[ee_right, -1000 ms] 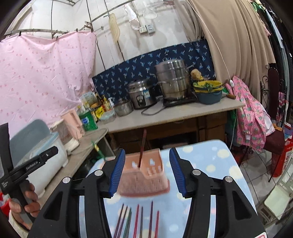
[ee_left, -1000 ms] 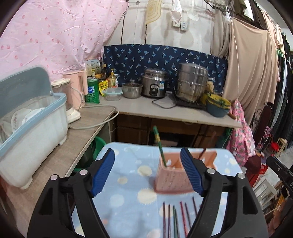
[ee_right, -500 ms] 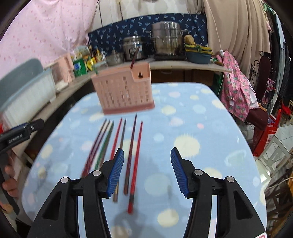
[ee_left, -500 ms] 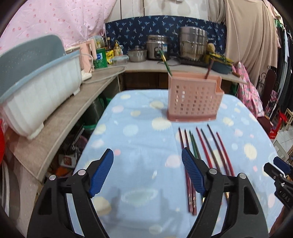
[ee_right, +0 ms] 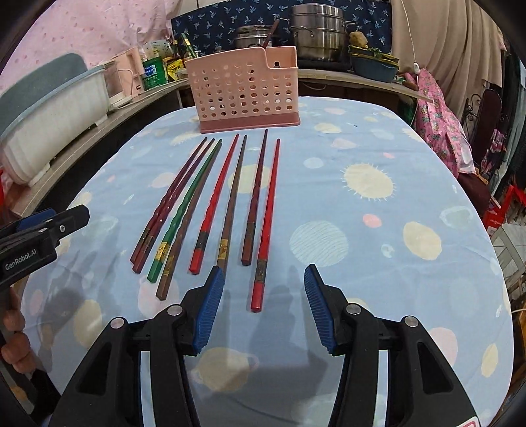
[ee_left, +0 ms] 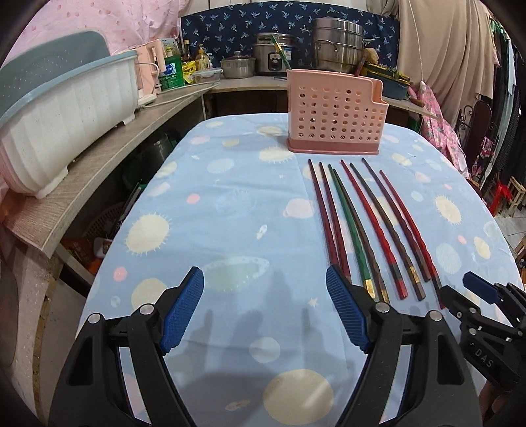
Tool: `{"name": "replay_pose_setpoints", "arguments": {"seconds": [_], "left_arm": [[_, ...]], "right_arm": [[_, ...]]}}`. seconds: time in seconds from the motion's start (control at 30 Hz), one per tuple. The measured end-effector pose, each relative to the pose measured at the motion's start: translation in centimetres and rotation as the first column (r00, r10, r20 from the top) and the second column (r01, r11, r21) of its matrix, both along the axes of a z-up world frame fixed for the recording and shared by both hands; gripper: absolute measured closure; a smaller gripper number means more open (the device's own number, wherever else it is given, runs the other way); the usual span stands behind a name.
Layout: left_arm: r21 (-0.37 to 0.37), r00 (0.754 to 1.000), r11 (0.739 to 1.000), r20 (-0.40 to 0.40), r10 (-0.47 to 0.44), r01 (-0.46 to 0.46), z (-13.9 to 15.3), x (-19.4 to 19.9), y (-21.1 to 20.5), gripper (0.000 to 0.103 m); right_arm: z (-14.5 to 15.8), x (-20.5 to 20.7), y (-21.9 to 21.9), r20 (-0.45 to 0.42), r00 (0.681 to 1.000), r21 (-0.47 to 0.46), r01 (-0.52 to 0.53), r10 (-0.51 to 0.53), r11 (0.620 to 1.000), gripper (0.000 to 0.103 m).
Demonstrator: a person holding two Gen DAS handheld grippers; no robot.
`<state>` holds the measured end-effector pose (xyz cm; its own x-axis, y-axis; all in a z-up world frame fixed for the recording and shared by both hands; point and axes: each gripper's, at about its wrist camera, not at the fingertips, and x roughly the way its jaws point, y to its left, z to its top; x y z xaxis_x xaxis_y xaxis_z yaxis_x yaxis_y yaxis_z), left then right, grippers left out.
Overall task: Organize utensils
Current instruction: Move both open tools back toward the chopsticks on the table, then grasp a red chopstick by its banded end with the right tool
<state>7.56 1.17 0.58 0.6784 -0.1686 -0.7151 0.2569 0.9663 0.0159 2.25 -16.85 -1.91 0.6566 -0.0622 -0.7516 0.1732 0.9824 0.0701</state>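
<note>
A pink perforated utensil holder stands at the far end of the table, with a green chopstick and a dark red one upright in it. Several chopsticks lie side by side in front of it. My right gripper hovers low over the near end of the rightmost red chopstick; its jaws are closing and the pads stand clear of the stick. My left gripper is open over bare cloth, its right finger beside the leftmost dark red sticks.
The table wears a blue cloth with planets. A white dish bin with a grey lid sits on a wooden shelf at left. Pots and a rice cooker line the back counter. A person's hand grips the left tool.
Both grippers have come down and tilted toward the table; the holder now sits farther off and the chopsticks lie just ahead. The right jaws are slightly narrower.
</note>
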Motion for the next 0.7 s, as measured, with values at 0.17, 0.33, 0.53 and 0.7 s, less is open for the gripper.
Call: {"name": "replay_pose_setpoints", "arguments": {"seconds": [0.17, 0.33, 0.53, 0.7], "left_arm": [[-0.004, 1.0, 1.0, -0.017, -0.009, 0.009, -0.6, -0.2, -0.2, 0.03], [-0.007, 0.999, 1.0, -0.031, -0.016, 0.016, -1.1, -0.1, -0.5, 0.028], [-0.016, 0.998, 1.0, -0.059, -0.014, 0.013, -1.7, 0.1, -0.7, 0.028], [-0.028, 0.997, 0.999, -0.076, -0.022, 0.02, -2.2, 0.6, -1.4, 0.028]], "right_arm": [[-0.8, 0.3, 0.1, -0.028, 1.0, -0.003, 0.0, 0.0, 1.0, 0.08], [-1.2, 0.3, -0.1, -0.043, 0.999, -0.007, 0.003, -0.004, 1.0, 0.096], [-1.1, -0.3, -1.8, -0.033, 0.997, -0.009, 0.067, -0.068, 0.998, 0.096], [-1.1, -1.2, -4.1, -0.033, 0.991, 0.015, 0.131, -0.131, 0.991, 0.096]]}}
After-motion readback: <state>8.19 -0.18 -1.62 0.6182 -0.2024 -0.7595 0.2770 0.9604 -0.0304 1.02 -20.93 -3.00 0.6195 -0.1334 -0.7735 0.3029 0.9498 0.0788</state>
